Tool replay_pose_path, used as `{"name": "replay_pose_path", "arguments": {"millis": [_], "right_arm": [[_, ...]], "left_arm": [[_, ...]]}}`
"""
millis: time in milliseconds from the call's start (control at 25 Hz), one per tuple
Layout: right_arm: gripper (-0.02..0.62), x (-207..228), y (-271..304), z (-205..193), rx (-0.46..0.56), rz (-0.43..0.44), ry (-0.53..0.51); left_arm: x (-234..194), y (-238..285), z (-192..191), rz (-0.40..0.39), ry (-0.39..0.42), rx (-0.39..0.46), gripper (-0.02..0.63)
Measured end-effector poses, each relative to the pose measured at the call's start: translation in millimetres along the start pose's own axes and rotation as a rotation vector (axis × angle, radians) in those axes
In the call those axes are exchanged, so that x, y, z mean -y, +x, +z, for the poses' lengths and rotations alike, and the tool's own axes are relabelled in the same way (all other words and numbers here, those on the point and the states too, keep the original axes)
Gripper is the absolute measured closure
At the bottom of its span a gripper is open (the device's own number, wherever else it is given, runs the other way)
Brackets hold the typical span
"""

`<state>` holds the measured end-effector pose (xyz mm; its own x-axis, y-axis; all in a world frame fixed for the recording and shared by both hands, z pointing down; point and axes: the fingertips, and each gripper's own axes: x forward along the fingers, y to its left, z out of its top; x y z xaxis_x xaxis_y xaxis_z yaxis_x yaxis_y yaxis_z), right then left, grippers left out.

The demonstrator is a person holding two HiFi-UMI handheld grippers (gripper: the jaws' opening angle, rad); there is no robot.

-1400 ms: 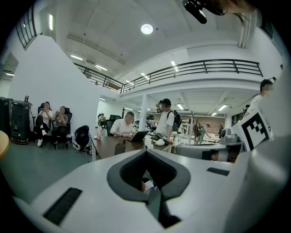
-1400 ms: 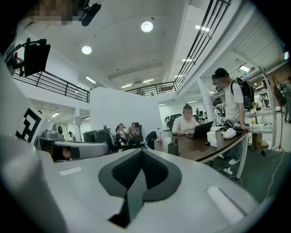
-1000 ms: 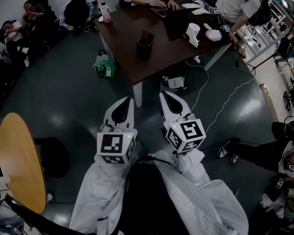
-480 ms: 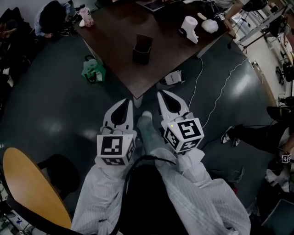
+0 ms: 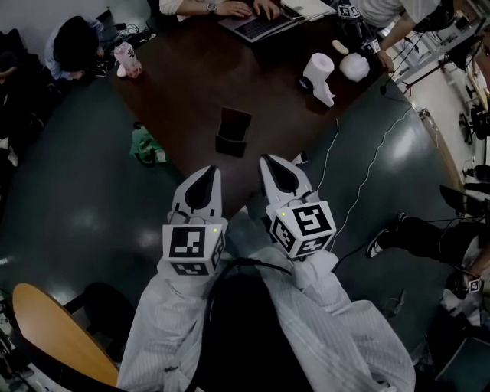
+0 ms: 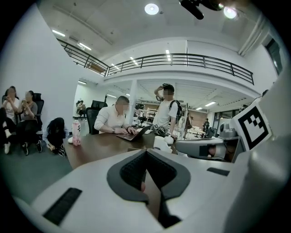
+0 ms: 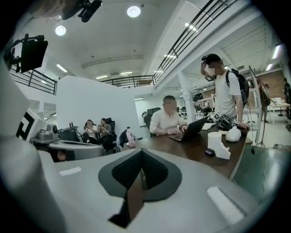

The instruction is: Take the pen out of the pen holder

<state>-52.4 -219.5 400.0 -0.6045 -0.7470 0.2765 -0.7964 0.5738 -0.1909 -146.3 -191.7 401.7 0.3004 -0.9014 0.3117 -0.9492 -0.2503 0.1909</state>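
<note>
A black pen holder (image 5: pixel 232 132) stands near the front edge of the dark brown table (image 5: pixel 184 84). I cannot make out a pen inside it. My left gripper (image 5: pixel 208 173) is shut and empty, its tip just short of the table edge and a little left of the holder. Beside it, my right gripper (image 5: pixel 270 161) is also shut and empty, slightly right of the holder. In the left gripper view the left gripper's (image 6: pixel 145 153) pads meet, with the table (image 6: pixel 97 146) ahead. In the right gripper view the right gripper's (image 7: pixel 142 153) jaws are closed too.
On the table are a laptop (image 5: pixel 256 23) with a person's hands on it, a pink bottle (image 5: pixel 126 58) and a white dispenser (image 5: pixel 319 74). A green bag (image 5: pixel 147 147) lies by the table. A white cable (image 5: pixel 344 184) crosses the floor. A wooden tabletop (image 5: pixel 61 337) sits at lower left.
Both grippers have travelled forward together towards the table. The pen holder, far ahead a second ago, now sits just beyond their tips. Both stayed shut.
</note>
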Motion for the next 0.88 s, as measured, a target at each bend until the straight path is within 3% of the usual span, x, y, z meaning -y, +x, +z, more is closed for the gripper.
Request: {"name": "replay_pose_path", "arguments": {"millis": [200, 440, 880], "right_arm": [[0.594, 34.9, 38.7, 23.2, -0.022, 0.018, 0.003], [0.592, 52.0, 62.6, 26.0, -0.068, 0.016, 0.029], [0.594, 84.7, 68.6, 11.9, -0.106, -0.101, 0.089]], "left_arm": [[-6.5, 64.5, 26.4, 0.011, 0.021, -0.014, 0.603], [-9.3, 97.8, 24.5, -0.013, -0.006, -0.079, 0.601], [-14.5, 132.5, 8.0, -0.059, 0.009, -0.155, 0.6]]}}
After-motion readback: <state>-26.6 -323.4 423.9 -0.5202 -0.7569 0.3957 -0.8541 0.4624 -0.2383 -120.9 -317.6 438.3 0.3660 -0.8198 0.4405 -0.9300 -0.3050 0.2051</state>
